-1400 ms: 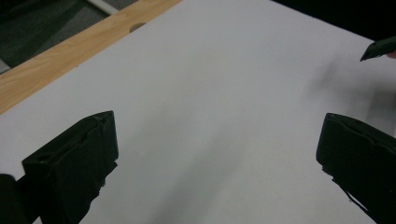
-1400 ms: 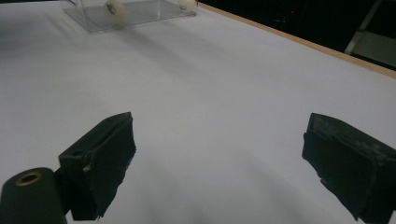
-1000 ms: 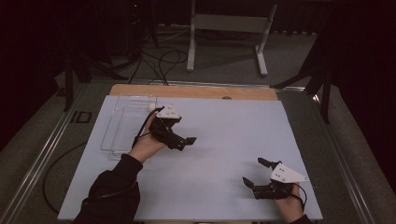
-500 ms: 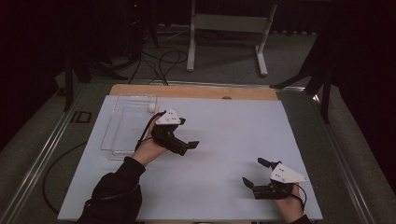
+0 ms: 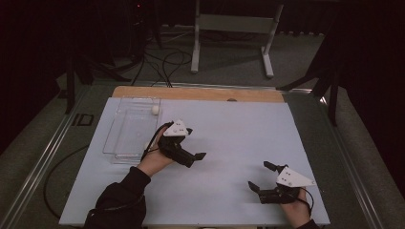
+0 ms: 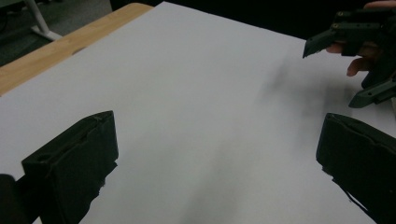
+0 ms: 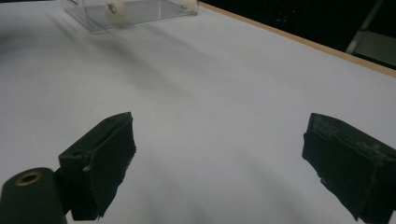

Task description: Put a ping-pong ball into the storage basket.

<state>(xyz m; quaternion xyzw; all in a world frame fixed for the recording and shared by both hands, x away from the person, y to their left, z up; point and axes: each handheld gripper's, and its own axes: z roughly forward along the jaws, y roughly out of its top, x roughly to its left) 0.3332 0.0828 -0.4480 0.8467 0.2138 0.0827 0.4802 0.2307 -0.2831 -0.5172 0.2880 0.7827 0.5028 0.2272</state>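
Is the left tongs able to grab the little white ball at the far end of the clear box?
Probably yes: the left tongs are open beside the clear box, which looks open-topped, with nothing between them and the ball.

No text, label or number can be read. The nearer ball (image 7: 115, 8) in the clear tray (image 7: 140, 14) carries a small dark mark in the right gripper view, too blurred to make out. The white sheet (image 5: 229, 143) on the worktop bears no print.
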